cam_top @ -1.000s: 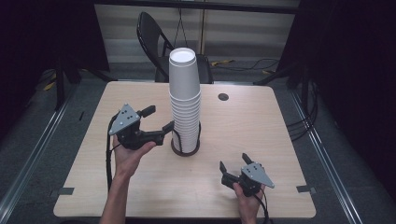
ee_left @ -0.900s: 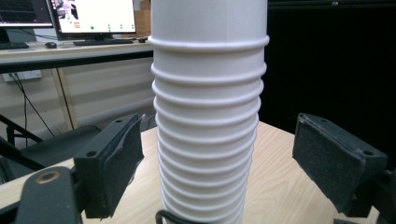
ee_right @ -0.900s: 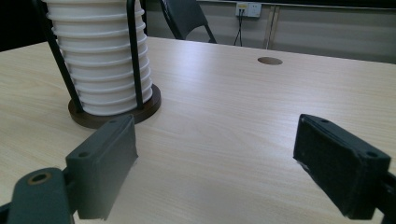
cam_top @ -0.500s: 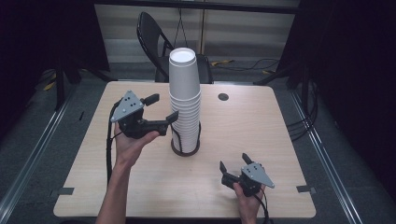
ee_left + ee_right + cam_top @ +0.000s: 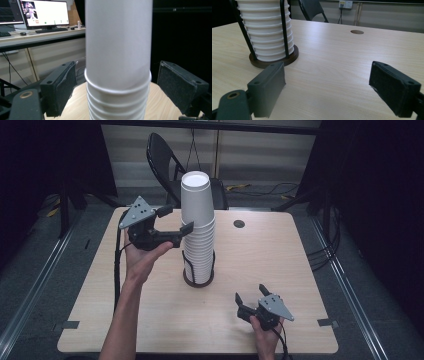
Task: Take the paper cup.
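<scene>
A tall stack of white paper cups stands in a holder with a dark round base and black wire uprights, mid-table. My left gripper is raised beside the stack's upper part, pointing at it from the left. In the left gripper view its two pads flank the cup stack with a small gap on each side, so it is open. My right gripper rests low near the table's front right, open and with nothing between its jaws; its view shows the stack and holder base ahead to the left.
The wooden table has a small round hole at the back right. A black folding chair stands behind the table. A desk with a monitor lies beyond the stack in the left gripper view.
My left gripper has risen along the stack, from beside its lower half to beside its upper part. The right gripper has stayed where it was.
</scene>
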`<state>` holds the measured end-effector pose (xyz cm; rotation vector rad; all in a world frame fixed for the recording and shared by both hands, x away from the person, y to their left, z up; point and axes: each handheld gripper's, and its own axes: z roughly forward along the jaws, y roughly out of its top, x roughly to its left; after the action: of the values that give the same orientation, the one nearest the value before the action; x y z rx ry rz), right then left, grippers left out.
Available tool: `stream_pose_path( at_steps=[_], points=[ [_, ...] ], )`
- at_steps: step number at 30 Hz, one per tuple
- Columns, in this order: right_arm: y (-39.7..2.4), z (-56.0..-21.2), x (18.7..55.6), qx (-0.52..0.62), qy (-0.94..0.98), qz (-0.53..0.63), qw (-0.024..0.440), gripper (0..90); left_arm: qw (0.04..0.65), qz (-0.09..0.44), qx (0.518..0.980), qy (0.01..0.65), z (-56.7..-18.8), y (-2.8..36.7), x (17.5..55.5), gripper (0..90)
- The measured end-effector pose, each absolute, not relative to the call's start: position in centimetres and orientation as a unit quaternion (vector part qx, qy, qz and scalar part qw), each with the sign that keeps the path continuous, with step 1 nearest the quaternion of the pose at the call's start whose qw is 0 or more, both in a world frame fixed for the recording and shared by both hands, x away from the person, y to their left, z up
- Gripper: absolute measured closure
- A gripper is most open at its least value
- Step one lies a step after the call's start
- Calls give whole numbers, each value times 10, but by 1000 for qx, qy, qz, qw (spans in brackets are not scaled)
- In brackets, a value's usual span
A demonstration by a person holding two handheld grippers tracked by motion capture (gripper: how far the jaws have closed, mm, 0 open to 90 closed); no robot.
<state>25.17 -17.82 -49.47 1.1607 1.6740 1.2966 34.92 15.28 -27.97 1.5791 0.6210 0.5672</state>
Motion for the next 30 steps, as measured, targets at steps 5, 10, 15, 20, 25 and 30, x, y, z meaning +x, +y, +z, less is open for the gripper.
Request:
stream_pose_path(
  at_steps=[5,10,15,20,25,30],
  points=[
    [-179,-495,252,451,646,503,354,131,625,244,690,271,-274,152,355,153],
    [-179,-495,252,451,647,504,354,131,627,236,691,270,-271,147,364,153],
    [-179,-495,252,450,646,504,354,131,622,223,701,268,-271,139,375,90],
    [-179,-495,252,450,647,505,353,130,613,225,708,269,-269,128,380,34],
    [-179,-495,252,449,647,505,352,130,608,229,712,267,-266,122,383,33],
    [-179,-495,252,449,647,505,353,131,599,227,719,270,-265,114,390,19]
  ],
)
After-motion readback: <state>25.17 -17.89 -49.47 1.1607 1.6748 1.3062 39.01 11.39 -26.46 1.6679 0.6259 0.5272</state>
